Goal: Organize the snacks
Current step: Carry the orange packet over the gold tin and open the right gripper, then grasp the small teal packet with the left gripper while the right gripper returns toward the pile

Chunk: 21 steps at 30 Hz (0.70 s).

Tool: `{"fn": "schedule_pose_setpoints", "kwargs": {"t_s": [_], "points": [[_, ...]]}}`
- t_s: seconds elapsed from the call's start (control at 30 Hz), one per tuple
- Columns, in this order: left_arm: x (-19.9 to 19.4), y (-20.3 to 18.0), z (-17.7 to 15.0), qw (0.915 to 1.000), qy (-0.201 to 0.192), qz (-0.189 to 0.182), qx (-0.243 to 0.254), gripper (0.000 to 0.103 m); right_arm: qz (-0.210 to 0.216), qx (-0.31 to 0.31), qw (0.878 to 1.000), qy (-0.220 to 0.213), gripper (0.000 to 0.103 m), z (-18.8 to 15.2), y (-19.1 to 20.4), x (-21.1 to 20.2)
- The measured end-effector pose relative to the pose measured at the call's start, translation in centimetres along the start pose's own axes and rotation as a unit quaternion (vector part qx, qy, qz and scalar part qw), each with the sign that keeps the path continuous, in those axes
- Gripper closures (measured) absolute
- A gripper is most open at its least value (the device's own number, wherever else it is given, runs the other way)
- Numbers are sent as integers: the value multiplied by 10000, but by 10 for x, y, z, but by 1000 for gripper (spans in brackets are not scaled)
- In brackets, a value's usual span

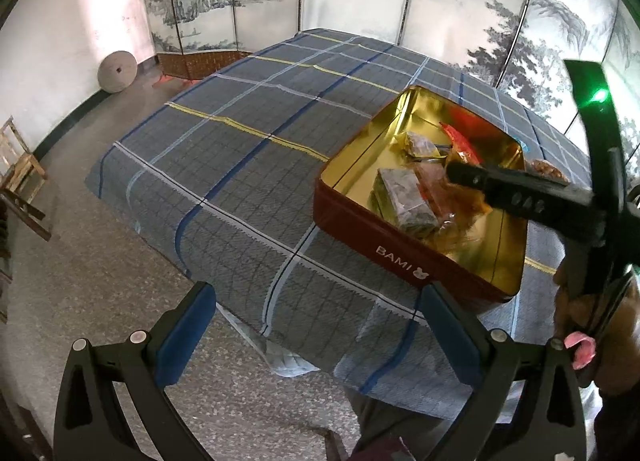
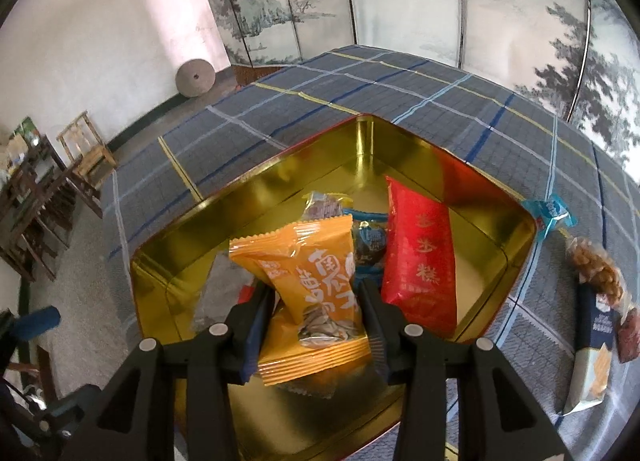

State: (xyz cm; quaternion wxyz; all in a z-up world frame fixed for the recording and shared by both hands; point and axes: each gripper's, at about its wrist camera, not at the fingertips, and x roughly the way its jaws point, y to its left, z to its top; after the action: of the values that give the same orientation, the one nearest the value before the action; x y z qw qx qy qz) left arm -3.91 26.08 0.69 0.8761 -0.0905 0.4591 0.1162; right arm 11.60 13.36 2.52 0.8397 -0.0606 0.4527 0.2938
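Over the tin (image 2: 516, 237), the right gripper (image 2: 316, 325) has its fingers nearly together, pads pressed on an orange packet (image 2: 308, 277). The packet stands almost upright between the pads, long axis running from its crimped bottom edge, nearest the camera, up and away to the top seam, which tips toward the tin's far-left wall. Printed characters run along that same axis, and its clear window shows seeds. It hangs above the tin's near half, over another orange wrapper lying below.

Deeper in, a red packet (image 2: 416, 253) leans lengthwise against the right wall, pointing at the far corner. A blue sweet (image 2: 370, 241) sits between red and orange.

On the checked cloth (image 1: 240, 149), the tin sits at the near-right part of the table. The left gripper (image 1: 316, 325) hangs off the table's near edge, fingers spread wide, nothing between them, just the cloth edge and floor below.

Right of the tin, more snacks (image 2: 596, 325) lie on the cloth, apart from it.
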Motion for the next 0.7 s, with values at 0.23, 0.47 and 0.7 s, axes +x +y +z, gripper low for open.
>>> {"fn": "schedule_pose_setpoints", "kwargs": {"t_s": [0.23, 0.47, 0.7], "points": [[-6, -6, -3, 9997, -24, 73, 244, 2, 397, 478, 9958, -675, 52, -7, -27, -42], [-23, -26, 0, 9972, -165, -124, 717, 2, -319, 614, 9914, -1112, 51, -74, -82, -116], [-34, -72, 17, 9896, 79, -851, 1154, 2, -1846, 896, 9762, -702, 51, -159, -180, -166]]}}
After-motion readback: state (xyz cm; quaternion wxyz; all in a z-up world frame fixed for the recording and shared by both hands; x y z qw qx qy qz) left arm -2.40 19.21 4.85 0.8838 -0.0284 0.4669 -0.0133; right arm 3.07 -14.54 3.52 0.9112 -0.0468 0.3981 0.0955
